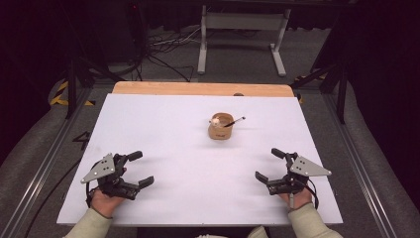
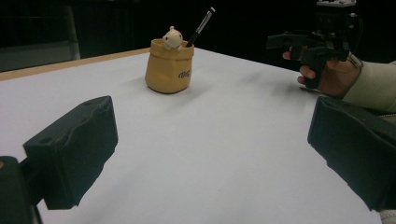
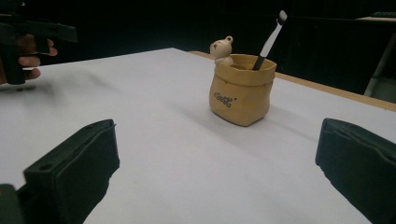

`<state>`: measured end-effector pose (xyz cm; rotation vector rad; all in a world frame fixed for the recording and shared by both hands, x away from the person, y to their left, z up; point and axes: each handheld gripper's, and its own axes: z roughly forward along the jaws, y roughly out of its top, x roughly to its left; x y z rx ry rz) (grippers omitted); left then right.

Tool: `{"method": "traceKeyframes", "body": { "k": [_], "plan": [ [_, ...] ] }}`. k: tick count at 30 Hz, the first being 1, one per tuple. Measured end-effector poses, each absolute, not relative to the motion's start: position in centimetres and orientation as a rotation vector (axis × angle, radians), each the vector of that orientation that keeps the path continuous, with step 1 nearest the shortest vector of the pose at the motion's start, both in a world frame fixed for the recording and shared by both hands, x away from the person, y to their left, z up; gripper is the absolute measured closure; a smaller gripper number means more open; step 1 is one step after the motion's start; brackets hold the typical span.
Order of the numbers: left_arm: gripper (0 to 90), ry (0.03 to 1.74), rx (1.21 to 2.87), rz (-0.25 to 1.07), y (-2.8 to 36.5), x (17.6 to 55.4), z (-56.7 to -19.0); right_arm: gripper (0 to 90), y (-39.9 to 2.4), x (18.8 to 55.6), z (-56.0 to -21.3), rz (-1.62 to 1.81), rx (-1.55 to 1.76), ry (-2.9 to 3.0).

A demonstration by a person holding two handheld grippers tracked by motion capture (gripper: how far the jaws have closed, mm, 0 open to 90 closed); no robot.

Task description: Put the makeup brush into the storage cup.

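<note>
A tan sack-shaped holder stands upright on the white table, right of centre toward the back. A small bear figure peeks over its rim, and a black pen leans out of it. My left gripper rests at the front left, open with nothing between its jaws. At the front right, my right gripper is open and empty too. The holder sits well ahead of both grippers, and it faces the right gripper view with lettering on its side.
A wooden strip runs along the table's far edge. Behind it stand a white metal frame and cables on the floor. Metal rails flank the table on both sides. Open white surface lies between the grippers and the holder.
</note>
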<state>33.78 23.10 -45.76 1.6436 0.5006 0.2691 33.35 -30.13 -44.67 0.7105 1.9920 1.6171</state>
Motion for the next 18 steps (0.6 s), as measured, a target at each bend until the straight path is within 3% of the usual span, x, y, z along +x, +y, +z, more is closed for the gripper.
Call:
{"method": "traceKeyframes", "body": {
  "k": [18],
  "plan": [
    [2.5,0.522,1.626,0.273,23.20,33.94,-45.87,0.0,-30.06,33.39,-44.73,1.611,0.715,1.992]
  ]
}}
